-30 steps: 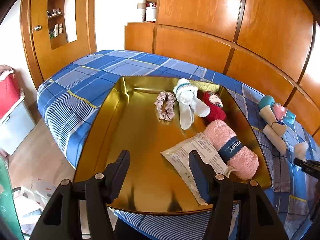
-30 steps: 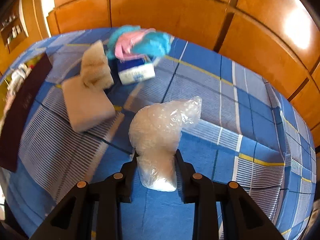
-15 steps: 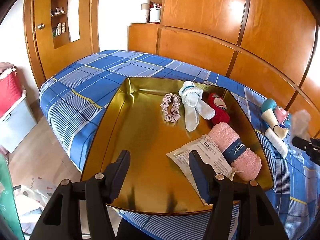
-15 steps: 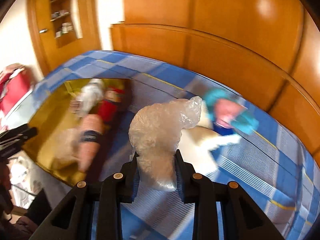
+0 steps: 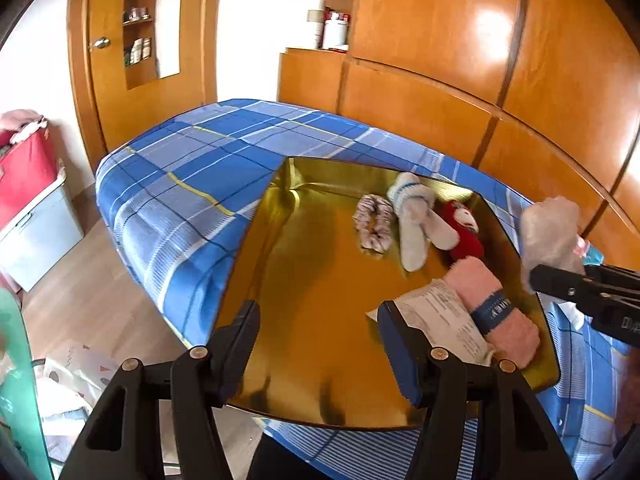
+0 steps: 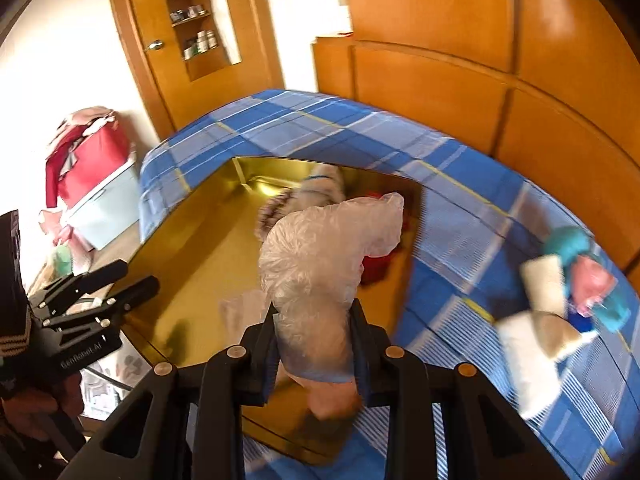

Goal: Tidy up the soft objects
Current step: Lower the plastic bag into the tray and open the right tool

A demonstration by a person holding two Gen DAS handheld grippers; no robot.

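A gold tray lies on the blue plaid bed. It holds a striped scrunchie, white socks, a red doll, a rolled pink towel and a flat white packet. My left gripper is open and empty over the tray's near edge. My right gripper is shut on a clear plastic bag of white stuffing and holds it above the tray; the bag also shows in the left wrist view.
Beige cloths and teal and pink soft things lie on the bed right of the tray. Wood panelling backs the bed. A red bag on a pale box stands on the floor at left.
My right gripper has carried the bag from the bed's right side leftward over the tray. The left gripper has drifted slightly and stays open.
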